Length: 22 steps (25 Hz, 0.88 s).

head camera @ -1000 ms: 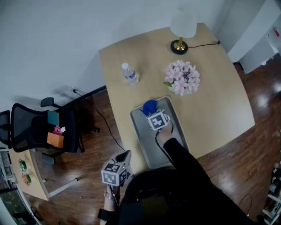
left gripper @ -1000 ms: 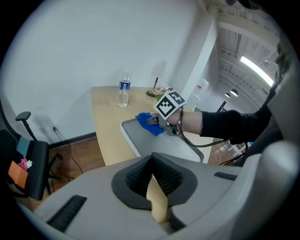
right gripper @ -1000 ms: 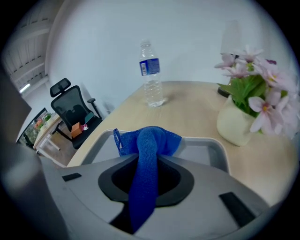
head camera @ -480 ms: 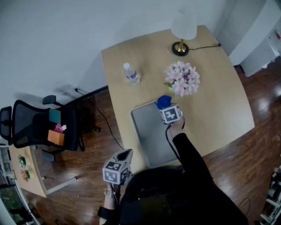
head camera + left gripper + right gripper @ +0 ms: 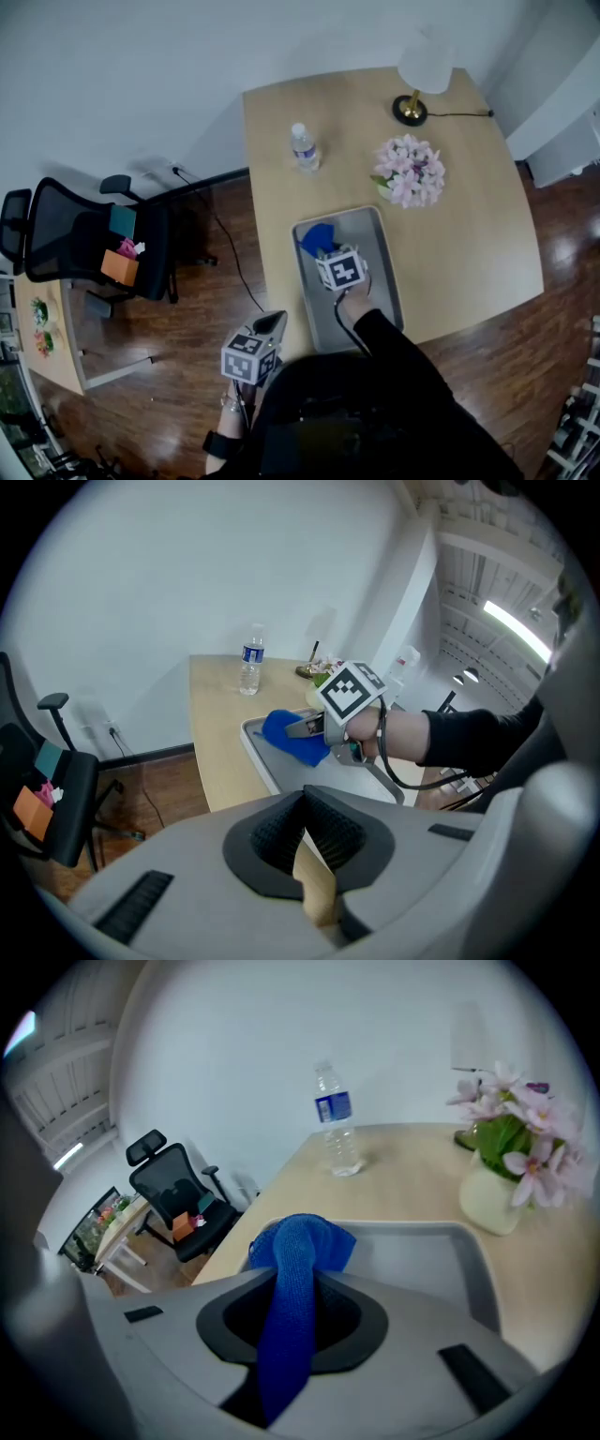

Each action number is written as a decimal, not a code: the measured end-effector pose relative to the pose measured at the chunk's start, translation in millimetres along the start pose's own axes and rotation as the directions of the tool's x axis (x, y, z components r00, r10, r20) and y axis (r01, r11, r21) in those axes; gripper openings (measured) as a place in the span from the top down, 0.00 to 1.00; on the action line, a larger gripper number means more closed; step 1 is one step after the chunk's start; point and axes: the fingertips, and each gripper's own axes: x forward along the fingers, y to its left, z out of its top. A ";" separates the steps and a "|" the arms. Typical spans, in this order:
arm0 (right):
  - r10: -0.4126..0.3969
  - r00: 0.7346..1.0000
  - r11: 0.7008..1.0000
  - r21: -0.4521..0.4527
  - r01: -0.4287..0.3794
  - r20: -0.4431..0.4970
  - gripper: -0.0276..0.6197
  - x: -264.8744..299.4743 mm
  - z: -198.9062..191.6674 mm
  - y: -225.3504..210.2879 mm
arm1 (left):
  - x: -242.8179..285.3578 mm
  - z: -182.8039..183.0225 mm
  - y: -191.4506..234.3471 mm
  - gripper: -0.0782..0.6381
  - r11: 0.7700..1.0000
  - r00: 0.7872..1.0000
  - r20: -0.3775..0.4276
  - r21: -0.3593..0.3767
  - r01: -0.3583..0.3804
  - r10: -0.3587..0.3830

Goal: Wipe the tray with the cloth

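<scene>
A grey metal tray [image 5: 382,286] lies on the wooden table near its front edge. My right gripper [image 5: 325,250] is shut on a blue cloth [image 5: 317,237], which rests in the tray's far left corner. In the right gripper view the cloth [image 5: 298,1241] hangs bunched between the jaws of that gripper [image 5: 298,1277] over the tray [image 5: 427,1252]. My left gripper [image 5: 269,325] hangs shut beside the table's left front corner, off the tray, holding nothing. The left gripper view shows the left gripper [image 5: 305,801] with the right gripper [image 5: 306,728] and cloth [image 5: 289,738] beyond it.
On the table [image 5: 469,239] behind the tray stand a water bottle [image 5: 303,147], a pot of pink flowers [image 5: 411,171] and a lamp [image 5: 420,77] with its cord. An office chair [image 5: 82,246] stands on the wooden floor to the left.
The right gripper swept the cloth from the tray's far left to its far right corner, then back to the far left. The left gripper stayed where it was.
</scene>
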 end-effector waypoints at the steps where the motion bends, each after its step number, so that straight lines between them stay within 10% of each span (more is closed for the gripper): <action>1: 0.017 1.000 1.000 -0.005 -0.017 -0.018 0.83 9.0 -7.5 13.9 | -1.0 -0.3 -1.6 0.88 1.000 1.000 -0.001 -0.002 0.001 -0.001; 10: -0.045 0.997 0.993 -0.109 0.037 -0.069 0.83 24.5 -28.8 13.7 | -5.8 -5.9 5.9 0.88 1.000 1.000 0.005 -0.008 -0.014 0.014; 22: -0.233 0.972 0.972 0.021 0.234 -0.040 0.83 -38.7 -43.1 -114.2 | -2.0 0.0 -5.9 0.88 0.999 1.000 -0.001 0.043 0.019 -0.019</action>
